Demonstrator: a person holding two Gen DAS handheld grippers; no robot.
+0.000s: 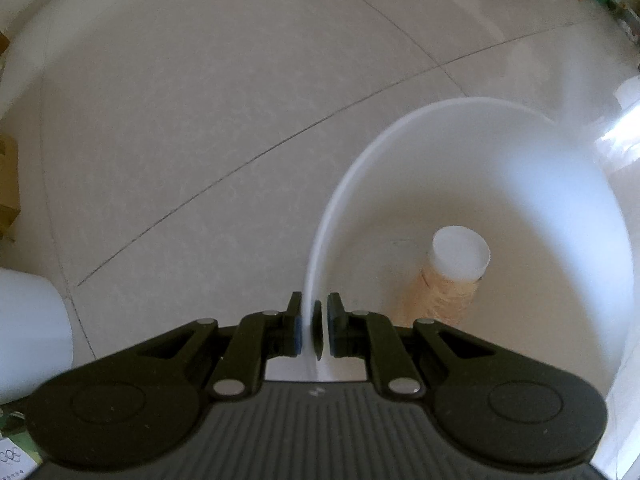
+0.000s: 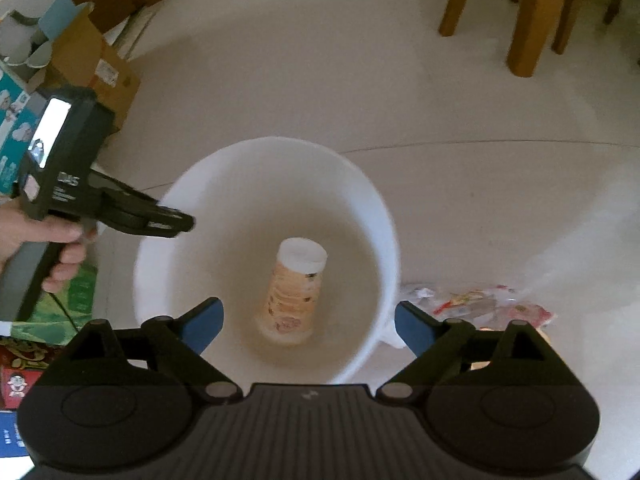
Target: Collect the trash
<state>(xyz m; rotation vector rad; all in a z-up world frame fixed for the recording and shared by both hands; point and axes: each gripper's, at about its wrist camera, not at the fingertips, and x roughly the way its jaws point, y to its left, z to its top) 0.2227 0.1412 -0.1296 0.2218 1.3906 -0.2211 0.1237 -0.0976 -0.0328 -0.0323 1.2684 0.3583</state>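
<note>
Jaws on your left gripper (image 1: 313,330) are clenched on the rim of the white plastic bucket (image 2: 384,216), holding it on the tiled floor (image 2: 440,100); your right gripper (image 2: 308,320) hangs released and empty above the bucket's mouth. Inside, directly below those jaws, the printed paper cup (image 2: 294,292) rests on the bucket's bottom, long axis near upright, white end up. Next trash, judged: the crumpled red-and-clear wrapper (image 2: 480,304) on the floor just right of the bucket, nearer your right hand, long axis left-right.

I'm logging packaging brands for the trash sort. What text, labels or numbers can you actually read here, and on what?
"DAS": on the side of the left gripper.
Printed cup in the white bucket: print too blurred.
Red wrapper on the floor: unreadable.
Boxes at left: text too small.
</note>
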